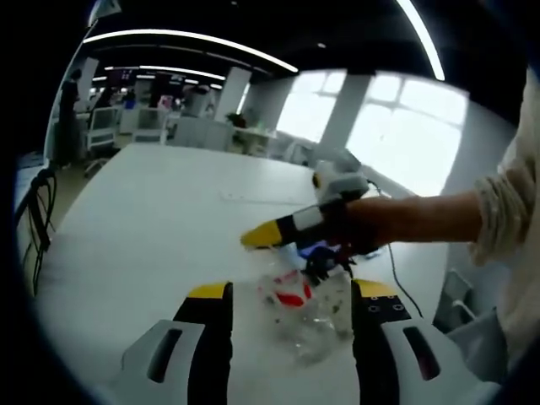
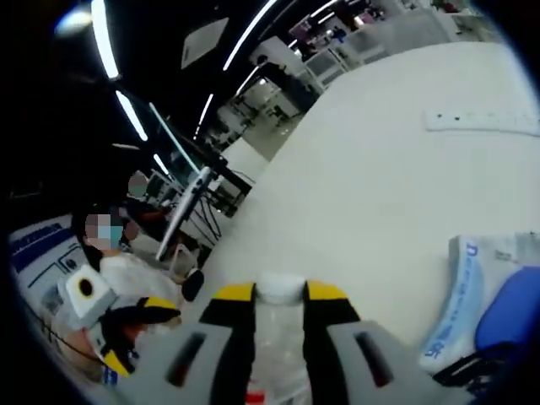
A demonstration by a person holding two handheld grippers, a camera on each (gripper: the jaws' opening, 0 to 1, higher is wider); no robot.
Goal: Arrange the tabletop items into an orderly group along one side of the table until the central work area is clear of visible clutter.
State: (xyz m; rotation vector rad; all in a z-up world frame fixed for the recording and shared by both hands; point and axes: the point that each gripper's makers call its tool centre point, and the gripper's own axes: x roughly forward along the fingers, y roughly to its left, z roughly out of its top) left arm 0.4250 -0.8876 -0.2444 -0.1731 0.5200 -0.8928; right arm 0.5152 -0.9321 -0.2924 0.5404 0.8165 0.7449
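The left gripper point(image 1: 291, 297) hovers low over the white desk point(image 1: 160, 245) with its two black, yellow-tipped fingers point(image 1: 211, 329) spread wide and nothing held between them. A clear plastic bottle point(image 1: 308, 312) with a red label lies between those fingers in the left gripper view; it touches neither finger.

In the same view the right gripper point(image 1: 274, 234) enters from the right side, held by a person's hand point(image 1: 380, 221) in a light knitted sleeve point(image 1: 506, 215). Its yellow tip points left above the bottle. A dark cable point(image 1: 396, 274) trails from it across the desk toward the near edge.

In the right gripper view, the right gripper point(image 2: 280, 297) shows both fingers point(image 2: 232, 325) closed against a clear plastic bottle point(image 2: 280, 337) with a white cap, which stands between them and fills the narrow gap. A red label edge is visible at the lower border. The bottle sits near the desk edge.

To the right of that bottle, a white packet point(image 2: 472, 278) with blue print lies flat on the desk point(image 2: 380, 169), and a blue object point(image 2: 510, 321) rests partly on it. A white power strip point(image 2: 481, 122) lies farther along the desk, well apart from the packet.

The left gripper point(image 2: 126, 333) appears at the lower left of the right gripper view, beyond the desk edge.
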